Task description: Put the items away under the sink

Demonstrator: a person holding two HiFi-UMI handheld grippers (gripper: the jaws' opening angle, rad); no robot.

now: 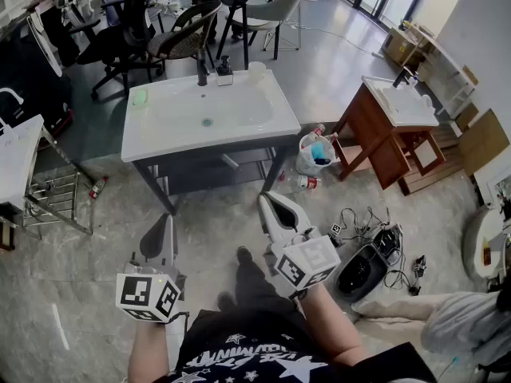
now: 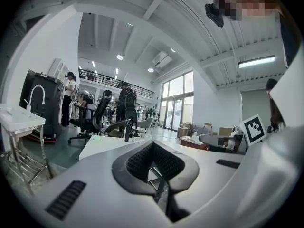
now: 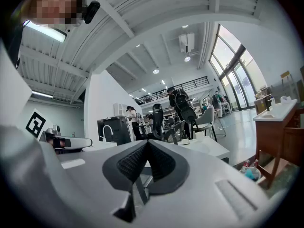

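A white rectangular sink [image 1: 160, 138] on a dark grey stand is at twelve o'clock, well apart from both grippers. A small green object [image 1: 140, 97], a dark dispenser bottle [image 1: 224, 70] and a white cup [image 1: 256, 70] stand along its back rim. The left gripper [image 1: 164, 220] and the right gripper [image 1: 268, 203] are low near the person, at six o'clock. Each has its fingers together and holds nothing.

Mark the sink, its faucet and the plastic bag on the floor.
sink [image 1: 152, 130], head view, bare left deck.
faucet [image 1: 202, 73], head view, dark upright body.
plastic bag [image 1: 306, 164], head view, white outer wall.
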